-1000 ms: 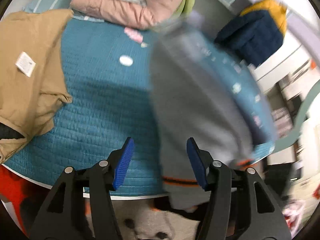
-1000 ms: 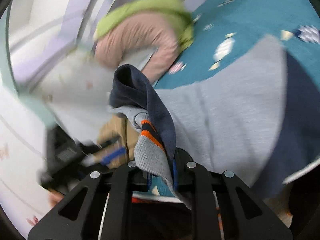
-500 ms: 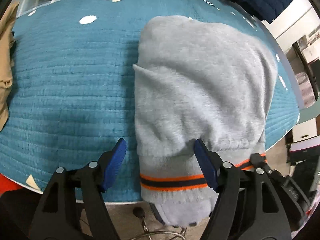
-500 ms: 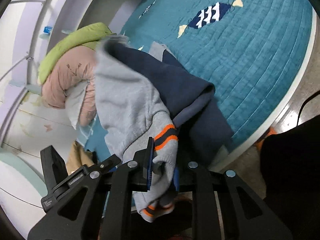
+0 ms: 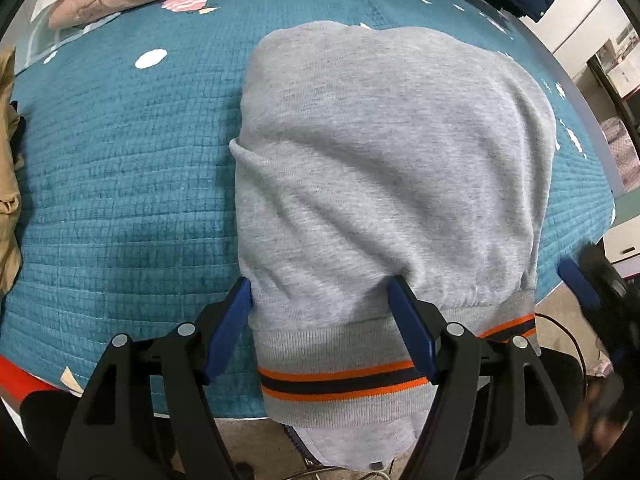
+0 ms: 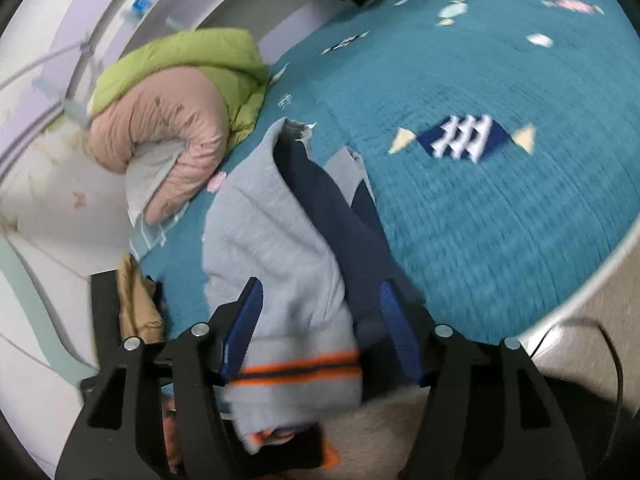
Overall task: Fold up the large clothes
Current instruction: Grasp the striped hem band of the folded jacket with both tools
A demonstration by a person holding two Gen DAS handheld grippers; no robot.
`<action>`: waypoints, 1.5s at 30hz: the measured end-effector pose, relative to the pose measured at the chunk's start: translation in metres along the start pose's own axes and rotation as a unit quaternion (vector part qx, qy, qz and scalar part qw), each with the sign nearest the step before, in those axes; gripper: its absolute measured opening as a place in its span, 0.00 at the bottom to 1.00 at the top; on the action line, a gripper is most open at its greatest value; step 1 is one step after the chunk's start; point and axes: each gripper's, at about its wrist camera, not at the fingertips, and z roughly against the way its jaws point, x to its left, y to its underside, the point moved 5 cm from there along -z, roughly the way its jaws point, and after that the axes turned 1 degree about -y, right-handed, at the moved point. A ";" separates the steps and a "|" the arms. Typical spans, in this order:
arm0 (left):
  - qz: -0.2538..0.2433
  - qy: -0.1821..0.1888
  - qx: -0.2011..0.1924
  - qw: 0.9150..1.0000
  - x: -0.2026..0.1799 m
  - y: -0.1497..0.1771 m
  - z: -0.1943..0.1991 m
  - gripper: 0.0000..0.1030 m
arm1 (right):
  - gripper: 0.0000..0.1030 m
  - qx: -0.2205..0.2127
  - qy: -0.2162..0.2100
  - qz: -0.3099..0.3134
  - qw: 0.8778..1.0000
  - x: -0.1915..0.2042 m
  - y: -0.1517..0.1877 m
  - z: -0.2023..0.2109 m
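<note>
1. Releasing looks like the step in hand: the right gripper (image 6: 320,320) is opening its jaws around the striped hem (image 6: 300,368) of the grey sweatshirt (image 6: 272,248), cloth between them but no longer pinched.
2. The left gripper (image 5: 320,312) stands spread over the same sweatshirt (image 5: 392,168), its pads beside the cloth, pinching nothing.
3. The sweatshirt lies folded at lower centre on the teal quilt (image 5: 120,184), hem hanging over the bed's edge.
4. Beyond, upper left, lie a pink jacket (image 6: 160,120) and a green jacket (image 6: 192,56).
5. Next, I judge, the hem needs lifting onto the quilt and smoothing.
</note>
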 end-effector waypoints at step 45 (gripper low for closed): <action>0.075 0.080 0.045 0.993 0.045 0.011 -0.007 0.81 | 0.63 0.156 -0.093 -0.123 0.976 -0.052 0.013 -0.050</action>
